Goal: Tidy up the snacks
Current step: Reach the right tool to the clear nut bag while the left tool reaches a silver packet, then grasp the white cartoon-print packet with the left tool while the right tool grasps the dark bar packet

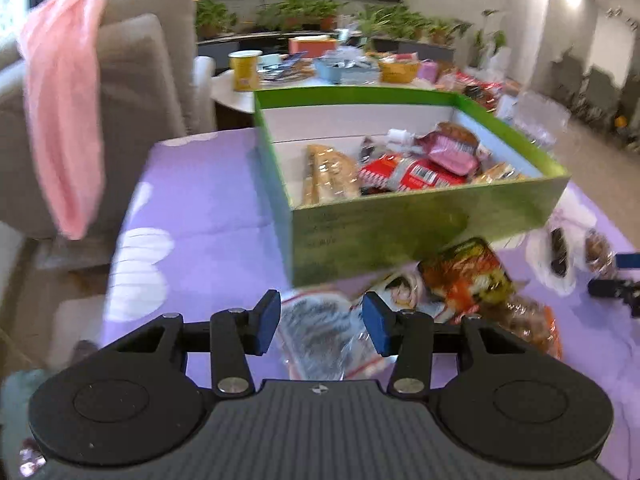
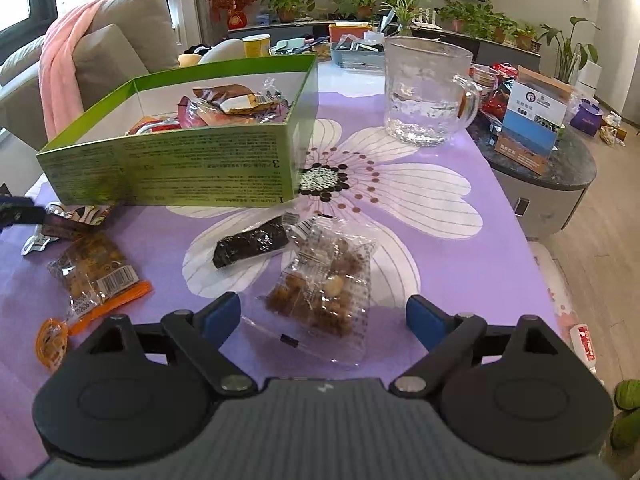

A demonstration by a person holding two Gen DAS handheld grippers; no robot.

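Green box holds mixed snack packets; left gripper, right gripper jaws apart, empty.

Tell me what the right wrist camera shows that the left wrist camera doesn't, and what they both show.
Only the right wrist view shows the glass mug standing on the purple cloth, the blue and white carton on the grey side table, and the open right gripper poised over a clear packet of nuts. Only the left wrist view shows the open left gripper above a clear striped packet. Both show the green box of snacks, the pink blanket on the sofa and the dark snack bar.
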